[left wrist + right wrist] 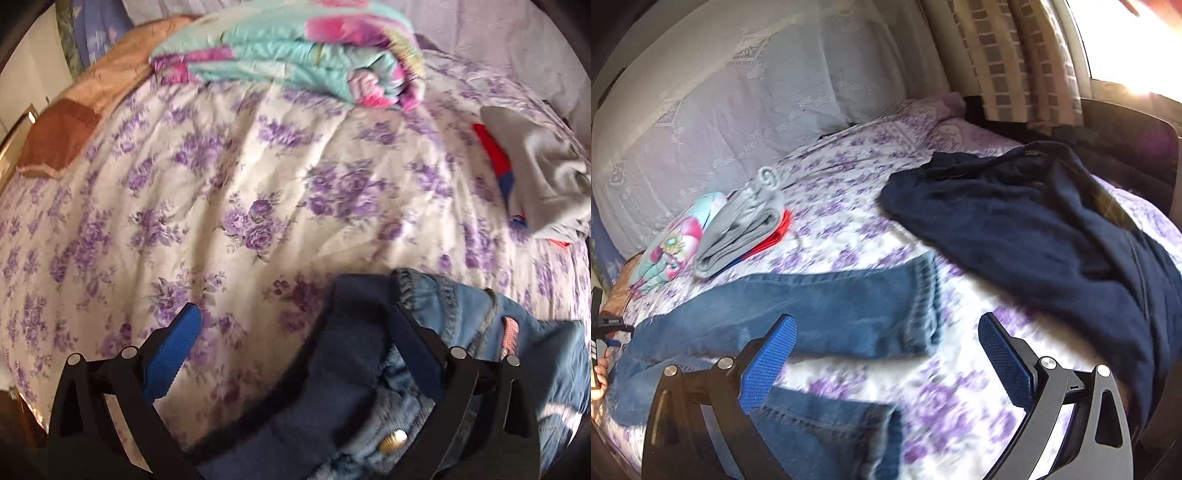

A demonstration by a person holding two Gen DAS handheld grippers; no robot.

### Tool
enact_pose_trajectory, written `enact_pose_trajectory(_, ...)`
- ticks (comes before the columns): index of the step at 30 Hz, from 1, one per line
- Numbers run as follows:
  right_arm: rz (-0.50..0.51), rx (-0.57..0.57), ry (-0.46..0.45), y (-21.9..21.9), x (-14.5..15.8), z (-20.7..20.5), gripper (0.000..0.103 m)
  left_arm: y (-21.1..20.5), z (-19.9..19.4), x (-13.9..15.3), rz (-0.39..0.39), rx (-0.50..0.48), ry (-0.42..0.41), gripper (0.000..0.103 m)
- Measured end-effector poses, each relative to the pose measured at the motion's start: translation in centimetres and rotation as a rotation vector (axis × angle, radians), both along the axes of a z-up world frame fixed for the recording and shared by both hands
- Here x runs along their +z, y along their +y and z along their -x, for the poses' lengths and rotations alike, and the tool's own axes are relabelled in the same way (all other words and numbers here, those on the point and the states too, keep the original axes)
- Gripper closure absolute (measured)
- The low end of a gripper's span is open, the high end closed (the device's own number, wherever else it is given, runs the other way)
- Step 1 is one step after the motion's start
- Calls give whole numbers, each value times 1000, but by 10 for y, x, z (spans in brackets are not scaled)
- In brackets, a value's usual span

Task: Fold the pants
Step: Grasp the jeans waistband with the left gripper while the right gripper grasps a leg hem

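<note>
Lying on the bedspread, jeans below both wide-apart grippers.

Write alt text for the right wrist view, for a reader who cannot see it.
Blue jeans lie spread on a purple-flowered bedspread, legs apart, with the right tongs open above them and holding nothing. A dark navy garment sits crumpled to the right; folded grey clothes lie at the far left.
</note>
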State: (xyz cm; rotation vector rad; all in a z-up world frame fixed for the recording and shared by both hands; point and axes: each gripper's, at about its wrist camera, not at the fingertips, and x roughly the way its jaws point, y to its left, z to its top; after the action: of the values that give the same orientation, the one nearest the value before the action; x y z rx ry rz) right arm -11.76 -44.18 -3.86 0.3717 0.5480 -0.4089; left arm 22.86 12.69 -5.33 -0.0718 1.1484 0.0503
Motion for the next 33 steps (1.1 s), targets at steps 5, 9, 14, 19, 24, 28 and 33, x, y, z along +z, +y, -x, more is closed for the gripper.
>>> enact_pose_trajectory(5,4,-56,7,-22,2,1,3,2,5,-5,89,-19,15,26)
enact_pose_trajectory(9,-26,-81,9,-34,-1,0,3,8,2,-4,243,-53,52,44)
enact_pose_trajectory(14,-40,-47,28,-26,-7,-7,3,19,0,-3,382,-64,68,44)
enact_pose_trajectory(19,-19,-19,32,-16,-6,-10,4,18,6,21,439,-143,-9,26)
enact_pose_trajectory(24,-10,-26,24,-17,-3,-9,4,-2,-2,9,405,-188,51,21)
enact_pose_trajectory(28,0,-32,22,-18,-2,-5,3,-14,-2,0,377,-203,66,22)
enact_pose_trajectory(33,22,-31,29,-24,-2,-4,4,-24,2,-1,347,-238,56,59)
